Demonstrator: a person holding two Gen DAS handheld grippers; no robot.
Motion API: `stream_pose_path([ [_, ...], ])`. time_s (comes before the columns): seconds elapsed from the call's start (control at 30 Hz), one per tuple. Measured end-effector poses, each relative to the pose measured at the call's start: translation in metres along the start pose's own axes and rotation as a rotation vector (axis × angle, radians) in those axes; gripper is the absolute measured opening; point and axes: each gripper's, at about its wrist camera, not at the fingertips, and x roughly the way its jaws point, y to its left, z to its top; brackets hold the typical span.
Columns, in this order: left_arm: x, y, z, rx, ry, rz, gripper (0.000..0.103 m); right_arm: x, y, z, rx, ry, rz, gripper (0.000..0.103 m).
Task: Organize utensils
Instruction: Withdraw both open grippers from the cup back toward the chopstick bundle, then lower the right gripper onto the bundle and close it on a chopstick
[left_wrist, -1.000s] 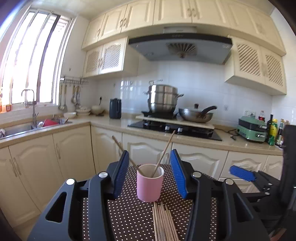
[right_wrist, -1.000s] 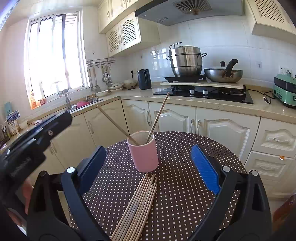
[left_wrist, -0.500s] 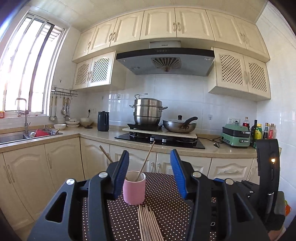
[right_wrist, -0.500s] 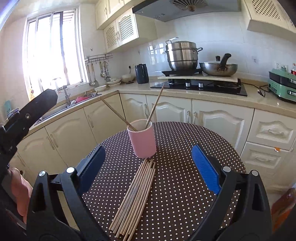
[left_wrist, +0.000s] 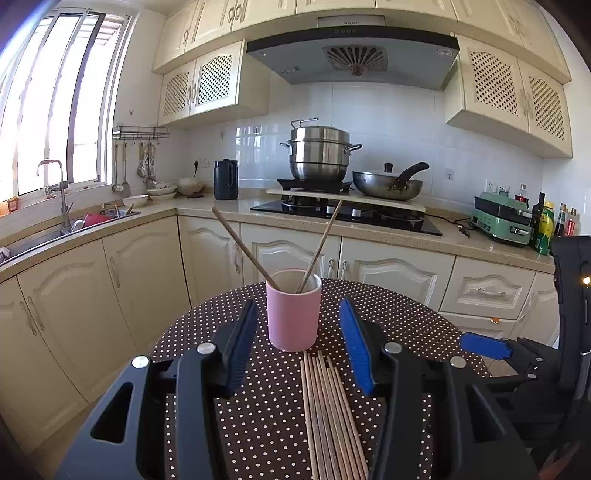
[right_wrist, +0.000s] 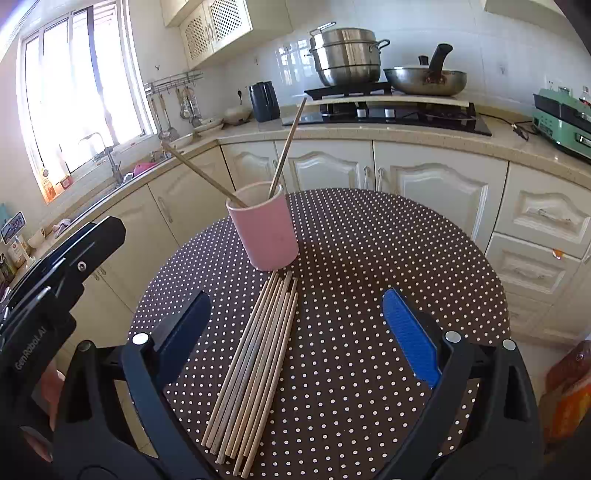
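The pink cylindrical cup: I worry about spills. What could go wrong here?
The pink cylindrical cup stands right at the tips of the loose wooden chopsticks, so a push along that bundle could tip it. The two chopsticks leaning in the cup jut outward, and either open gripper could snag them.

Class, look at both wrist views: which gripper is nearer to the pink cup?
Left. The left gripper has its open fingers flanking the pink cup without touching it. The right gripper hangs farther back, open over the loose chopsticks.

Pink cup (right_wrist: 264, 230) blocks beyond chopsticks (right_wrist: 253, 363); tablecloth (right_wrist: 369, 258) rightward lies bare.
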Motion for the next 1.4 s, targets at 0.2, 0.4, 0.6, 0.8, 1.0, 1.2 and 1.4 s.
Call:
stream_pose_path([
  [0.2,0.019,0.009,-0.014,0.0,0.079,0.031,0.046,0.017,0.001,-0.01,-0.003,0.054,-0.022,0.093],
  [0.4,0.035,0.016,-0.026,0.001,0.141,0.052,0.047,0.039,0.003,-0.021,-0.006,0.12,-0.057,0.093],
  [0.6,0.051,0.024,-0.038,-0.005,0.209,0.063,0.047,0.059,0.005,-0.031,-0.016,0.176,-0.087,0.093],
  [0.8,0.06,0.027,-0.046,-0.005,0.233,0.072,0.046,0.072,0.006,-0.04,-0.031,0.212,-0.124,0.093],
  [1.0,0.065,0.023,-0.05,0.03,0.214,0.137,0.047,0.095,0.005,-0.045,-0.038,0.266,-0.19,0.093],
  [1.2,0.062,0.018,-0.051,0.06,0.164,0.149,0.047,0.119,0.0,-0.053,-0.03,0.331,-0.227,0.093],
  [1.4,0.063,0.017,-0.049,0.058,0.136,0.137,0.047,0.127,-0.004,-0.05,-0.014,0.311,-0.23,0.093],
])
